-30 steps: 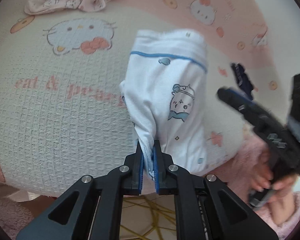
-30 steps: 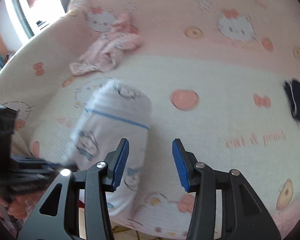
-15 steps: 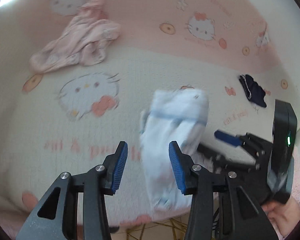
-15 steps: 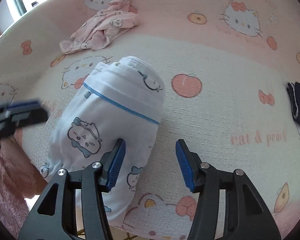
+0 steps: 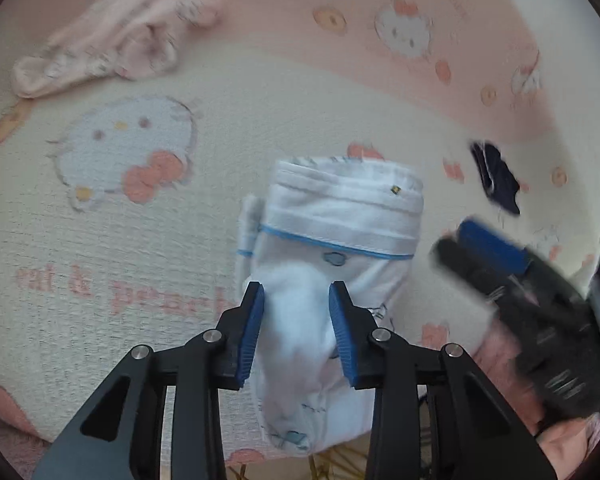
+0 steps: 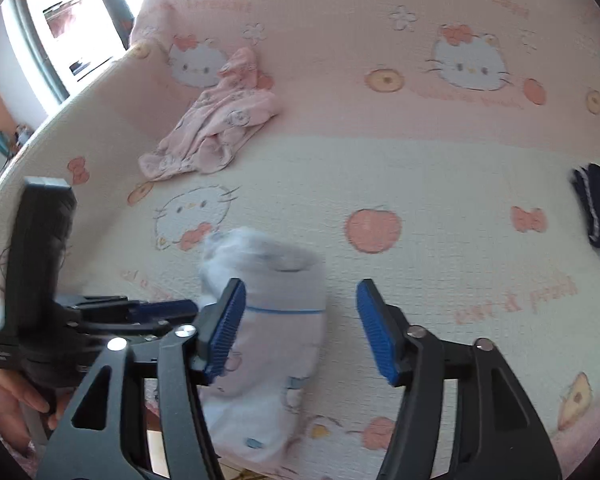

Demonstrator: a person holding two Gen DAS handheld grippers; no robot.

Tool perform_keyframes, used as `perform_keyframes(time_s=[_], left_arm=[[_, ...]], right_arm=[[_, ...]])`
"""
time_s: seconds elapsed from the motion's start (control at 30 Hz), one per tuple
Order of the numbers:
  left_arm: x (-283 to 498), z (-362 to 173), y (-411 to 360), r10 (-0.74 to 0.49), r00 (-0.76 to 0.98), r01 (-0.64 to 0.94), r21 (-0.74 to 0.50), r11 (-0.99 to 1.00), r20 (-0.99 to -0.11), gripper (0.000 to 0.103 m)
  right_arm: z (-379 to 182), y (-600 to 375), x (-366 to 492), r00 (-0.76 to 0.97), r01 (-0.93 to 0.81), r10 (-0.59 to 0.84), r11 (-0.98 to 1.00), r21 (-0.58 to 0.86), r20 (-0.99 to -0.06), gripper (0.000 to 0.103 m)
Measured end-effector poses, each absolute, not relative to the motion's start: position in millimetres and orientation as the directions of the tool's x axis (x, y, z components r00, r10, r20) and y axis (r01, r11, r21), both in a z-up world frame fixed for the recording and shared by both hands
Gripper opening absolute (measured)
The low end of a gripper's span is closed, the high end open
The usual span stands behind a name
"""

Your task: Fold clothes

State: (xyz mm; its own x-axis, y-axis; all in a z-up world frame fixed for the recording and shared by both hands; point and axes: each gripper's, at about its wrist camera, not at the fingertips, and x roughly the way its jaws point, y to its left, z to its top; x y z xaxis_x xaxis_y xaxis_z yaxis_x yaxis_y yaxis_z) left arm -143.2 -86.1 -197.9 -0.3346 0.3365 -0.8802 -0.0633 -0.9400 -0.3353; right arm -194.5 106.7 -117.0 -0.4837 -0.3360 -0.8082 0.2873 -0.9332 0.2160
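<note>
The left gripper [image 5: 297, 330], clamped on the white printed garment [image 5: 332, 240] a second ago, now stands with jaws apart straddling its near end. The garment lies in a loose roll at the front edge of the Hello Kitty blanket [image 5: 140, 240] (part overhanging). The right gripper [image 6: 300, 328] remains apart, holding nothing; the release suggests this fold is set down, with the pink garment [image 6: 216, 128] unfolded.

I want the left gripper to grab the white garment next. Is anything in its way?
Nothing visible is. The left gripper is open, its fingers straddling the white garment on the blanket. The right gripper is open beside it.
</note>
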Motion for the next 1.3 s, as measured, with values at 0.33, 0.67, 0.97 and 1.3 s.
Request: perform_keyframes(time_s=[0.33,0.67,0.97,1.3], left_arm=[[-140.4,-205.9,-91.1,0.506,-0.345,-0.093,-0.507,-0.857,-0.791,0.036],[-150.4,-219.7,-74.3,0.416,-0.290,-0.025,-0.428,-0.904,-0.862,0.038],[-194.0,-168.2,-39.8,0.372,-0.449,-0.195,-0.317,-0.928,-0.813,0.038],[-215.0,-216.8,-85.0,0.234,-0.373,0.033,-0.265,-0.964,-0.898,0.040]], right_arm=[[-131.6,99.6,-195.1,-0.505,0.263,-0.278,-0.951,0.161,-0.817,0.061],[-186.9,95.5,-219.5,-0.339,0.247,-0.278,-0.948,0.200,-0.899,0.072],[-148.4,112.9,-212.8,-0.499,0.213,-0.258,-0.962,0.171,-0.827,0.060],[-178.9,134.4,-235.2,-0.433,0.115,-0.209,-0.978,0.176,-0.877,0.065]])
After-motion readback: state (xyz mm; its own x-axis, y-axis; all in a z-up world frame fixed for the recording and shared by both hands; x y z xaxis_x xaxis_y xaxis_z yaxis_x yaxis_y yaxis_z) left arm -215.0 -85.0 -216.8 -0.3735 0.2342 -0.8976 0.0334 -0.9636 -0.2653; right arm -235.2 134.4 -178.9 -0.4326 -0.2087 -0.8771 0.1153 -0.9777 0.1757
